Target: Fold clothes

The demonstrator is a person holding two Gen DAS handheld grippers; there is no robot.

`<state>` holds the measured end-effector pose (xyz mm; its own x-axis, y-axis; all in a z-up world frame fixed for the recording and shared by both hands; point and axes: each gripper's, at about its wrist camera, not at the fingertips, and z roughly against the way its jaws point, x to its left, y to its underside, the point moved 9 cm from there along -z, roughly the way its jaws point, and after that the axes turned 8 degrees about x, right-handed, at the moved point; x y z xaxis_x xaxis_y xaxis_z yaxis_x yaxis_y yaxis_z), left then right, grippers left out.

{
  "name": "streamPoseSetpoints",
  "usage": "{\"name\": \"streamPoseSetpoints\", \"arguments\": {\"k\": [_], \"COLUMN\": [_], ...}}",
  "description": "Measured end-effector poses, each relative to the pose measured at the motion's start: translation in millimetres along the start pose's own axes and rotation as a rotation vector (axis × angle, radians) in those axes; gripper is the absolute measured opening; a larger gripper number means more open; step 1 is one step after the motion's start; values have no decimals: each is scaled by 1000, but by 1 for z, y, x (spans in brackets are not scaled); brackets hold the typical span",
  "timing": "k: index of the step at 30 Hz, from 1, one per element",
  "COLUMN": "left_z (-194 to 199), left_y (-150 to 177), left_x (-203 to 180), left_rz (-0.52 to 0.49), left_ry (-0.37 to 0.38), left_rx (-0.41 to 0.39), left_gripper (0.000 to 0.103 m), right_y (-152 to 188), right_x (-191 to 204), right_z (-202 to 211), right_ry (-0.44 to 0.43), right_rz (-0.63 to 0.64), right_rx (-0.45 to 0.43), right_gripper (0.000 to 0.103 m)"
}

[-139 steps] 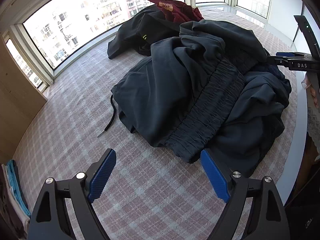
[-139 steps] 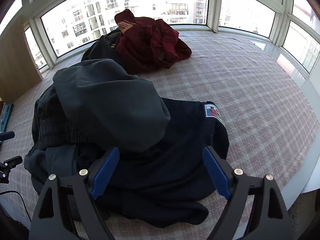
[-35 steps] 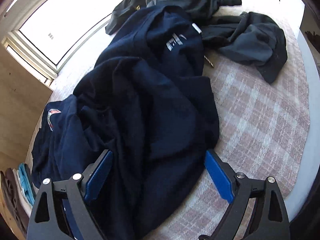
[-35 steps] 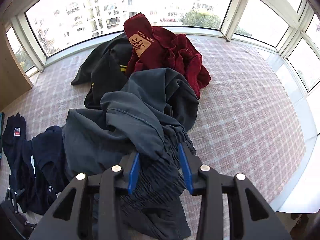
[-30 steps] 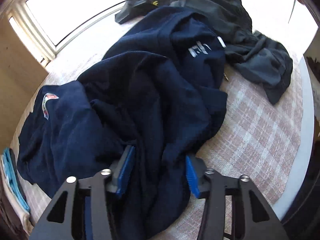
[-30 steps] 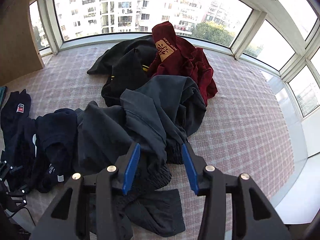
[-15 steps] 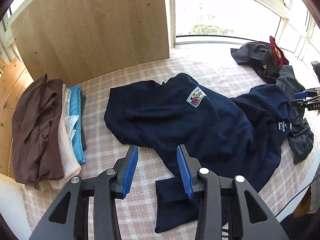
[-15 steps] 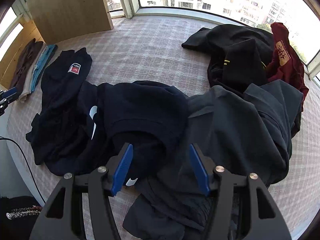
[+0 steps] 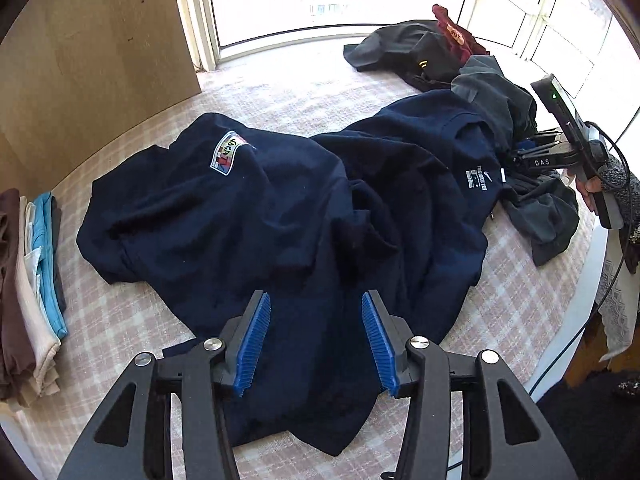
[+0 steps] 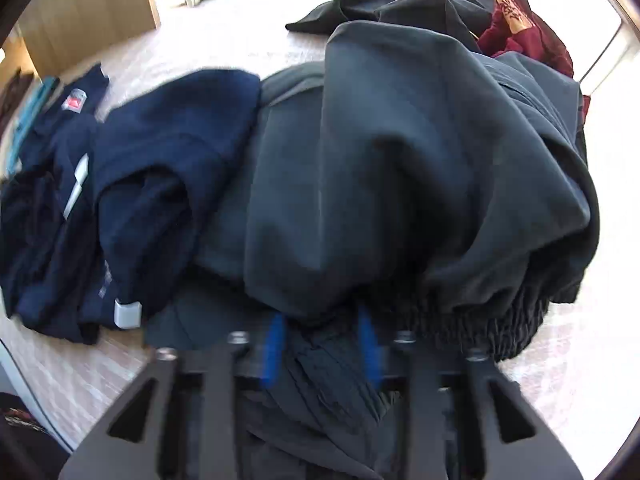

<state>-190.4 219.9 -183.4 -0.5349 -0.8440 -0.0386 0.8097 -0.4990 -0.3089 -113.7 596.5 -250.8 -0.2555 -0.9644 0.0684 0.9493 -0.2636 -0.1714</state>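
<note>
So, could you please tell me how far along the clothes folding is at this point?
Done: a small folded stack lies at the mat's left edge. In hand: the left tongs are open over the spread navy shirt, while the right tongs grip the grey trousers. Left: that shirt, the trousers, plus the black garment and maroon garment.
</note>
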Motion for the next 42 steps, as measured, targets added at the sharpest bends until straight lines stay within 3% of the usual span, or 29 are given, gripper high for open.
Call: {"name": "streamPoseSetpoints", "arguments": {"k": [2, 4, 6, 8, 9, 10, 11, 13, 15, 17, 18, 19, 20, 21, 22, 25, 30, 32, 36, 39, 42], "left_z": [5, 9, 12, 7, 3, -2, -8, -24, -46, -71, -81, -91, -89, -85, -82, -44, 45, 64, 40, 0, -1], "left_y": [-3, -3, -2, 2, 4, 6, 7, 6, 2, -4, -6, -8, -15, -21, -27, -37, -38, -38, -41, -32, -14], "left_x": [3, 1, -8, -30, -44, -59, -74, -100, -118, -126, -126, -126, -124, -115, -105, -72, 13, 58, 143, 177, 169], "left_rz": [5, -6, -37, -98, -139, -180, -226, -321, -413, -476, -472, -468, -429, -387, -344, -226, -4, 85, 172, 230, 259], "left_ry": [-1, 11, 31, 73, 91, 109, 116, 90, 5, -72, -64, -54, -2, 2, 7, 88, 156, 138, -8, -6, 96], "left_rx": [-11, -21, -34, -20, -9, 2, 6, 15, 36, 69, 101, 131, 118, 121, 123, 60, -77, -114, -40, 57, 67], "left_gripper": [46, 46, 47, 58, 65, 67, 67, 68, 68, 68, 64, 53, 46, 17, 9, 9, 11, 14, 31, 34, 36], "right_y": [-26, -55, -78, -87, -84, -82, -78, -67, -58, -48, -42, -37, -32, -28, -23, -16, -22, -27, -34, -23, -12], "right_x": [-28, -71, -109, -120, -114, -107, -100, -76, -58, -35, -25, -16, -8, 1, 7, 25, 70, 99, 168, 197, 225], "right_z": [22, 55, 83, 93, 98, 103, 109, 122, 123, 121, 120, 116, 112, 108, 104, 94, 85, 81, 62, 42, 22], "right_ry": [-20, 129, 237, 221, 193, 164, 139, 111, 58, -9, -39, -58, -73, -84, -80, -76, -119, -113, -116, -84, -52], "right_rz": [-108, -174, -244, -233, -206, -180, -150, -77, -37, -10, 3, 11, 30, 49, 70, 148, 281, 379, 559, 681, 802], "right_rx": [-85, -197, -252, -179, -156, -132, -115, -125, -131, -129, -127, -123, -123, -123, -122, -115, -96, -103, -81, -49, -17], "right_gripper": [9, 7, 7, 14, 26, 32, 33, 45, 52, 52, 52, 52, 52, 52, 52, 52, 52, 52, 52, 52, 52]}}
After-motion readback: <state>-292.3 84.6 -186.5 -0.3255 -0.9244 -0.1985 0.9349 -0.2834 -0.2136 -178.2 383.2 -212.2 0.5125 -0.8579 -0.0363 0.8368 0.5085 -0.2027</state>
